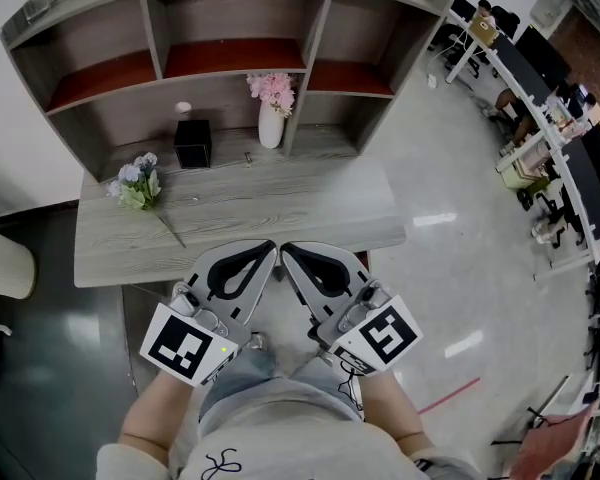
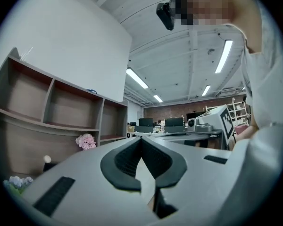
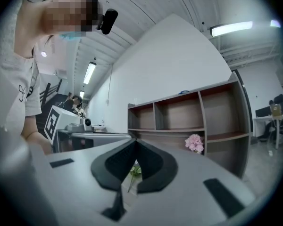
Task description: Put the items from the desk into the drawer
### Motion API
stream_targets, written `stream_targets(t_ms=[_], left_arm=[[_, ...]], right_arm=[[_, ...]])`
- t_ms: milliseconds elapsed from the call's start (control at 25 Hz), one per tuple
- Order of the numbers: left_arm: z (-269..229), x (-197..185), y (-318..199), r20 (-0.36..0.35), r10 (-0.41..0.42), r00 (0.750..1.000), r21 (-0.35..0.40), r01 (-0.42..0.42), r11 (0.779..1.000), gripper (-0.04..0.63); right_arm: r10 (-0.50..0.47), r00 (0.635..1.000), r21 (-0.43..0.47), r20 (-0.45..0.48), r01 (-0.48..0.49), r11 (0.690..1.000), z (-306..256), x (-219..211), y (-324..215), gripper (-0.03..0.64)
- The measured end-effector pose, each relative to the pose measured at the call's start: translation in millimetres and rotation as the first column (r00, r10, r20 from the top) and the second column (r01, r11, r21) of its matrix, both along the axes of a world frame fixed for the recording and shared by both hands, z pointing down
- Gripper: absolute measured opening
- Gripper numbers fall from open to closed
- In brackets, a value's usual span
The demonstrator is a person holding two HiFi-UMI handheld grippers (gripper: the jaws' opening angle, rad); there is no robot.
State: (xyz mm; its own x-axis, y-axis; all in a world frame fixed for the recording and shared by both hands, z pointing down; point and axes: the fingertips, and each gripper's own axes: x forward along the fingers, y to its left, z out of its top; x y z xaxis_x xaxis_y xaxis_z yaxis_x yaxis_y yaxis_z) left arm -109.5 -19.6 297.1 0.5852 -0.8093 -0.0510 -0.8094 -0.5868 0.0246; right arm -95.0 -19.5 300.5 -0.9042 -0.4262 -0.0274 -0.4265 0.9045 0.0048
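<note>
Bright, even light from ceiling strips (image 2: pixel 225 55), blown out white. Glare patches on glossy floor (image 1: pixel 435 220). Soft shadow under shelf (image 1: pixel 235 58) onto worktop (image 1: pixel 280 203). Heavy fisheye bending, black corners in both gripper views. Focus crisp centrally.

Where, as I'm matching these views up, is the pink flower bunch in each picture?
Head view: pink flower bunch at top centre, standing under the shelf unit.
Left gripper view: lower left, small, below the shelves.
Right gripper view: right of centre, below the shelves.
Shared landmark: the shelf unit, right behind the bunch in all three.
</note>
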Motion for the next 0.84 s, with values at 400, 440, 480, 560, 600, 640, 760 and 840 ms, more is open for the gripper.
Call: stream_targets(t_ms=[400,440,480,560,600,640,760,840], left_arm=[[-2.5,-11.6,-3.2,-0.001,-0.008,1.000,0.018,0.008,1.000,0.009],[-3.0,-13.3,-3.6,-0.004,-0.008,1.000,0.022,0.008,1.000,0.009],[-3.4,-14.9,-4.0,-0.005,-0.008,1.000,0.024,0.008,1.000,0.009],[-2.9,-16.8,-4.3,0.002,-0.001,1.000,0.020,0.001,1.000,0.009],[-2.0,-17.4,-4.0,0.005,0.001,1.000,0.014,-0.001,1.000,0.009],[-1.1,-18.5,-3.7,0.007,-0.001,1.000,0.008,0.001,1.000,0.009],[-0.2,-25.0,-5.0,0.002,-0.020,1.000,0.004,0.020,1.000,0.009],[-1.0,-30.7,-7.7,0.000,-0.037,0.999,0.013,0.037,0.999,0.009]], right_arm=[[0.012,1.000,0.003,-0.003,-0.012,1.000,-1.4,-11.8,-3.2,0.006],[0.012,1.000,0.003,-0.002,-0.012,1.000,-1.2,-13.6,-3.4,0.006],[0.012,1.000,0.004,-0.001,-0.012,1.000,-1.1,-15.7,-3.7,0.006],[0.013,1.000,0.004,0.000,-0.013,1.000,-0.9,-19.5,-4.6,0.006],[0.014,1.000,0.003,0.000,-0.014,1.000,-0.9,-20.8,-4.9,0.006],[0.015,1.000,0.002,0.001,-0.015,1.000,-0.9,-21.9,-5.1,0.006],[0.015,1.000,0.002,0.002,-0.015,1.000,-1.1,-25.0,-5.3,0.006],[0.014,1.000,0.004,0.005,-0.015,1.000,-1.9,-27.2,-5.8,0.006]])
